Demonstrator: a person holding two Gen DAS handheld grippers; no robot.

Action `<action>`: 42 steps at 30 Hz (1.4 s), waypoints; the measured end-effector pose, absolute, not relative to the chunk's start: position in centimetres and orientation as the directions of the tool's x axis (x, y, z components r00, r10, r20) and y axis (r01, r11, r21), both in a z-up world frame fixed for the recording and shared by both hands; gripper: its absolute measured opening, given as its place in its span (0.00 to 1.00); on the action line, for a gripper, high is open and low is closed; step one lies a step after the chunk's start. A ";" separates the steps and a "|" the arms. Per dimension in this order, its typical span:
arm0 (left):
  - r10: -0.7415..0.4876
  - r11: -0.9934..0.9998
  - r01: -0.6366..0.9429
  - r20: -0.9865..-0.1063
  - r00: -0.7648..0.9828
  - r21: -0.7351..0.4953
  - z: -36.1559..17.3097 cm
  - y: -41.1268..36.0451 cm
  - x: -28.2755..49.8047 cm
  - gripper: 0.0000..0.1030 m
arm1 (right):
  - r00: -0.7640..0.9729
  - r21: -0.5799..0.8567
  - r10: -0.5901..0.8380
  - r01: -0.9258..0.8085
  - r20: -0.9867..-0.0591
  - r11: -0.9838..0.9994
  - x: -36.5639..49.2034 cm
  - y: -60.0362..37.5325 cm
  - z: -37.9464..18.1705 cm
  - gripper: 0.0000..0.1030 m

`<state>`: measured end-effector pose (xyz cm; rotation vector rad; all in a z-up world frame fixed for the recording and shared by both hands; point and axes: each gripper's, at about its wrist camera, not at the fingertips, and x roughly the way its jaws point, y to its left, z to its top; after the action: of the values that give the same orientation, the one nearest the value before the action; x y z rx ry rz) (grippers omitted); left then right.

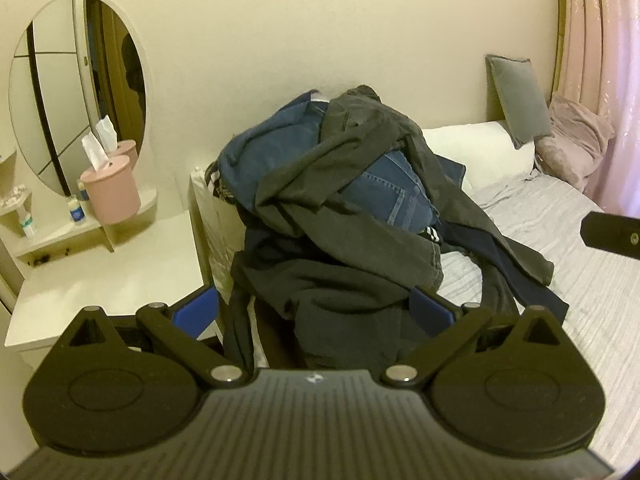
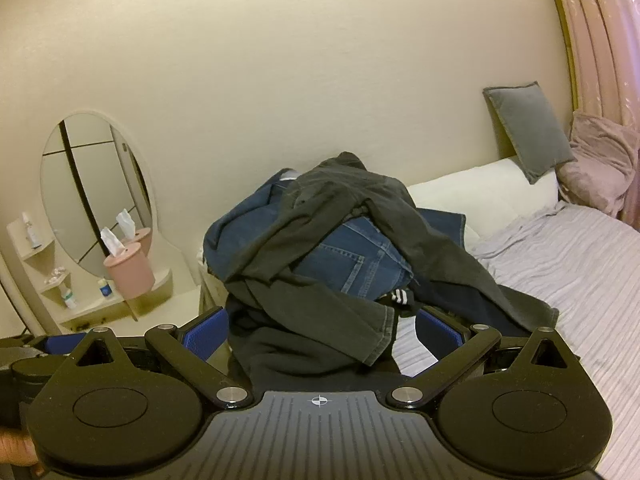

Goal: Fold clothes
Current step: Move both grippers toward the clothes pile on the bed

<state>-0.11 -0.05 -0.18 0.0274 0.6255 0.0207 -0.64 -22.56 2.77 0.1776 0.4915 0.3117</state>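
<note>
While its blue ribbed pads stand spread wide with nothing between them, the left tool (image 1: 316,312) hovers just before a soft black fleece garment (image 1: 340,300) at the foot of the clothes pile (image 1: 340,200). The right tool (image 2: 322,332) is likewise spread and empty, facing the same heap. The pile sits rumpled on the bed (image 2: 560,272), whose cover is pale grey and finely ribbed: stiff blue denim jeans (image 2: 360,260) with stitched pockets lie under a limp, faded charcoal garment (image 2: 304,280). Behind rest a white pillow (image 2: 480,188), a square grey cushion (image 2: 528,132) and crumpled pink fabric (image 2: 604,160). Left, a cream desk (image 1: 100,280) carries a round pink tissue holder (image 1: 111,192) under an oval mirror (image 1: 76,92).
</note>
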 end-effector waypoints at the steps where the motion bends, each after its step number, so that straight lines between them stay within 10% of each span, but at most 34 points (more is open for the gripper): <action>1: 0.026 0.999 -0.010 -0.585 0.810 0.031 -0.4 -0.1 -0.2 0.98 | 0.832 0.242 0.335 -0.249 -0.442 0.938 -0.6 -22.5 2.8 0.99; 42: -0.150 0.971 0.235 -0.639 0.755 0.050 -3.8 2.1 5.8 0.98 | 0.806 0.263 0.225 -0.089 -0.548 0.961 4.5 -19.9 -1.8 0.99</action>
<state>5.80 2.13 -3.78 0.1305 0.6842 -0.2106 4.51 -19.88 -1.78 0.2299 0.6124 0.1699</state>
